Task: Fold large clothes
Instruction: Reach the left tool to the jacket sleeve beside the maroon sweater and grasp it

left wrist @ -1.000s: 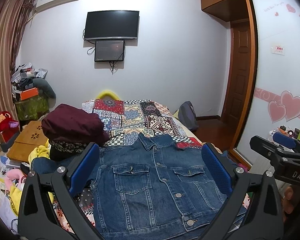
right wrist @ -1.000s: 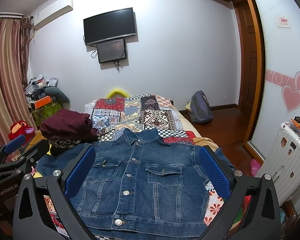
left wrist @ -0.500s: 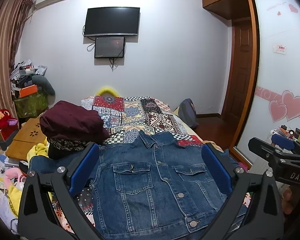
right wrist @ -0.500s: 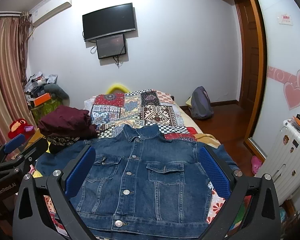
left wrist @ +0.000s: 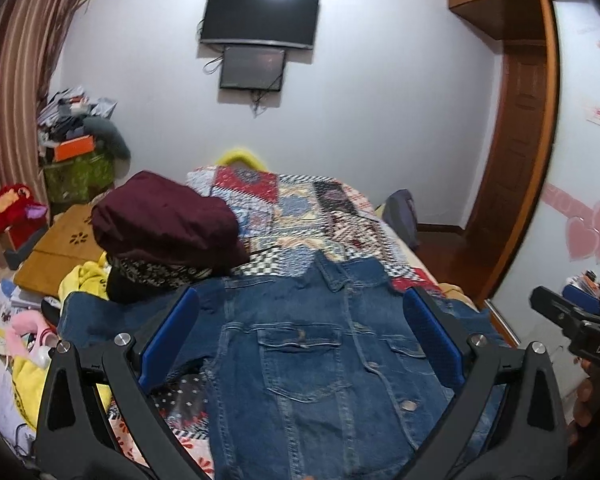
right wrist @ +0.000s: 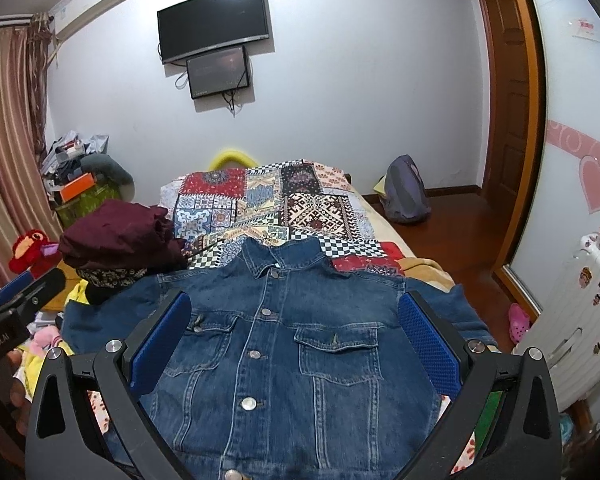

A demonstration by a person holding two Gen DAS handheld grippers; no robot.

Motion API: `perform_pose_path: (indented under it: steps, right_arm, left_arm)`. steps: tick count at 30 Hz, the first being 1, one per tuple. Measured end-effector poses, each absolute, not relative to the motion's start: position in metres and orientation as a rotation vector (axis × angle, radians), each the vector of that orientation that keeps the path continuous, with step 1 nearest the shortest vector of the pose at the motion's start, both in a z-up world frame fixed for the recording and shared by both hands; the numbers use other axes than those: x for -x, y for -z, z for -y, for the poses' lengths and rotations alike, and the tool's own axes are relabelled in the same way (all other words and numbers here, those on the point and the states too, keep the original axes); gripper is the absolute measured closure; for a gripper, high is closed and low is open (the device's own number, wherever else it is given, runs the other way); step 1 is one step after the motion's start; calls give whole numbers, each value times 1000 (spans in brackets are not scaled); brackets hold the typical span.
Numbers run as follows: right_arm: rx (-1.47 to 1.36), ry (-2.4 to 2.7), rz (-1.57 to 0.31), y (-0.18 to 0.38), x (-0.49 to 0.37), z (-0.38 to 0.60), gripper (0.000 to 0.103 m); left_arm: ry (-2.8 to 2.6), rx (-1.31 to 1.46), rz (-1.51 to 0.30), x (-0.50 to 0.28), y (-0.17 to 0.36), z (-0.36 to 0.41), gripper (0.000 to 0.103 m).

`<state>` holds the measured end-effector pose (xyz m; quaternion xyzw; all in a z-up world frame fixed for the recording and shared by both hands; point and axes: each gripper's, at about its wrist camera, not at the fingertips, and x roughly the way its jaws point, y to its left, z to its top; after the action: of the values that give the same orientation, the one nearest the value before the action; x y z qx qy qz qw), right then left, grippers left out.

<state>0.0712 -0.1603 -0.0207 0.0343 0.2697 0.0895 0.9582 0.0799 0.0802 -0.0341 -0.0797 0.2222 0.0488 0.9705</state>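
Observation:
A blue denim jacket (left wrist: 312, 356) lies flat, front up and buttoned, on the patchwork bed (left wrist: 300, 204), collar away from me; it also shows in the right wrist view (right wrist: 284, 340). Its sleeves spread out to both sides. My left gripper (left wrist: 300, 332) hovers above the jacket's left half, open and empty. My right gripper (right wrist: 296, 336) hovers above the jacket's chest, open and empty. Each gripper's body shows at the edge of the other's view.
A stack of folded clothes topped by a maroon garment (left wrist: 168, 224) sits on the bed's left side, just beyond the jacket's left sleeve. Clutter and a wooden board (left wrist: 60, 248) lie left of the bed. A white radiator (right wrist: 572, 320) stands at the right.
Both grippers have moved a little closer to the jacket and the left view has swung slightly left. The jacket has not moved and both grippers stay open.

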Motion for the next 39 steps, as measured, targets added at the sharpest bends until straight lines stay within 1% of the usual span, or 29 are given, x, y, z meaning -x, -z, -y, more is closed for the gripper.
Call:
perform_pose_path:
  steps: [5,8,12,20,26,29,31,35,37,39]
  right_arm:
    - [-56,-181,-580,30,-95,155,0]
    - [-54,-184,-608,38,-110,151,0]
    - [-44,-180,-662,57,-133,146,0]
    - [-12,-152,-789,93,-167,139,0]
    - [-11,-133,-852,110,-178,137,0]
    - [-10,-123,-873,117,-187,135,0]
    - [-12,-119,-890,121,-192,134,0]
    - [-4,-113,-906,125,-199,130,0]
    - [5,-110,-911,125,-201,128,0]
    - [12,-108,-912,125,-203,126,0]
  left_arm:
    - [-204,219,-427,-91,53,-126,0]
    - [-260,264,-445,-95,71,-160,0]
    - [-352,290,-535,-103,100,-202,0]
    - [-432,444,-745,-105,180,-300,0]
    - [-466,687,-820,-94,233,-360,5]
    - [-458,824,-825,-88,257,-386,12]
    - [-445,903,-812,-87,269,-400,22]
    - [-439,983,-771,-91,282,-421,32]
    - [-462,968,-769,-97,285,-430,42]
    - [-476,982,-764,-101,292,-438,44]
